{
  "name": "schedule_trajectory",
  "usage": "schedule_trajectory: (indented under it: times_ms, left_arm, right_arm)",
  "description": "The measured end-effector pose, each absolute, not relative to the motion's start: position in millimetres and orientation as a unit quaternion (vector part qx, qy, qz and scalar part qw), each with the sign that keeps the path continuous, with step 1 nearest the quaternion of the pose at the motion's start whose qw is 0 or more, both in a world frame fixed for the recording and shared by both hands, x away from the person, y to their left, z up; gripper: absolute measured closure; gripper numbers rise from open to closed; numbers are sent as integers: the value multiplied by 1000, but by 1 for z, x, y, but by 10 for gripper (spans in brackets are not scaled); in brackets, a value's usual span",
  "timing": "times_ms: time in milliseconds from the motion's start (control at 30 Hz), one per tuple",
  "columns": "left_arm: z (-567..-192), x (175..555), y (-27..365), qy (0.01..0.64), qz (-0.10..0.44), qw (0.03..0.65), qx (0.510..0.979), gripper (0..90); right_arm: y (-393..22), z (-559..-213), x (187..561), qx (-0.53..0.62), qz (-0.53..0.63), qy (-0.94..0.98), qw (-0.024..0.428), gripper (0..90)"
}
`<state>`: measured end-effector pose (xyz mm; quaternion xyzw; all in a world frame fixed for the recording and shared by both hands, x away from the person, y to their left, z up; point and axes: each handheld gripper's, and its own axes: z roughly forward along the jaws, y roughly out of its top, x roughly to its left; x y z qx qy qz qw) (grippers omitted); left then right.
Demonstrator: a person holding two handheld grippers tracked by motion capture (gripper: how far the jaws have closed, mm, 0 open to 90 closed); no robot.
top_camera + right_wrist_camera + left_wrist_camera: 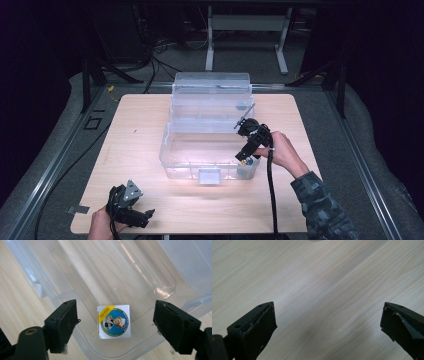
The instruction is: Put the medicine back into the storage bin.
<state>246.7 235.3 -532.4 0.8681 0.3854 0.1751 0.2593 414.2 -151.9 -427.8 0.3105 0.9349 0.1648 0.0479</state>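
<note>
The right claw [113, 325] hangs above the bin [172, 167], jaws apart around a small box [114, 322] in its near corner, probably to grasp or release it. The left claw [131, 210], also apart, rests near the table [135, 145] edge.

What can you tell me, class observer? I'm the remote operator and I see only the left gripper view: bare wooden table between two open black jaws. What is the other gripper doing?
Observer: The right gripper hangs over the near right corner of a clear plastic bin in the middle of the table, with its jaws spread wide.
Operator: Is anything in that bin?
Observer: Yes, a small white box with a round cartoon label lies on the bin's floor, in that corner.
Operator: Is the box gripped?
Observer: No. In the right gripper view it sits between the jaws with a gap on each side.
Operator: Is the bin covered?
Observer: No, its lid stands open behind it.
</note>
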Motion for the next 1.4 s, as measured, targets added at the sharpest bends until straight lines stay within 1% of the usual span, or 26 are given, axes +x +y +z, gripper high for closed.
schedule_trajectory:
  times_ms: [167,233,300,367,400,433,500,567,600,733,867,967,1067,1200,1367,1400]
  left_arm:
    - [-523,252,233,378,177,264,869,3]
    - [-519,255,232,378,180,265,869,3]
    - [-514,258,231,376,185,265,868,3]
    - [-508,261,230,375,187,270,867,2]
    - [-505,263,229,374,188,271,867,2]
    - [-503,265,229,372,190,274,866,2]
    - [-496,269,227,368,193,275,867,2]
    - [-489,272,225,361,193,280,868,2]
    - [-486,274,224,360,195,283,868,2]
    - [-471,282,221,347,200,288,870,2]
    - [-455,290,219,338,205,294,870,2]
    - [-445,299,216,329,217,287,873,2]
    - [-436,308,211,320,226,280,876,3]
    - [-429,323,206,312,219,277,882,3]
    - [-423,340,200,305,201,287,886,3]
    - [-422,343,199,303,196,292,886,3]
  right_arm:
    - [-157,-422,400,291,203,933,54,149]
    - [-158,-422,394,289,213,932,53,148]
    - [-160,-422,388,285,221,931,62,148]
    - [-161,-422,382,277,227,932,63,176]
    - [-162,-422,379,278,232,930,70,174]
    - [-165,-422,374,279,256,923,66,170]
    - [-165,-423,372,281,258,922,66,164]
    - [-166,-423,367,285,263,919,76,160]
    - [-167,-424,366,283,272,917,65,151]
    - [-169,-424,358,282,292,911,74,154]
    - [-170,-426,351,277,295,911,79,154]
    - [-171,-428,348,280,297,909,85,152]
    - [-172,-427,349,281,285,911,99,151]
    - [-173,-425,347,282,292,908,102,151]
    - [-175,-429,341,286,294,907,93,155]
    - [-176,-429,340,283,284,913,82,153]
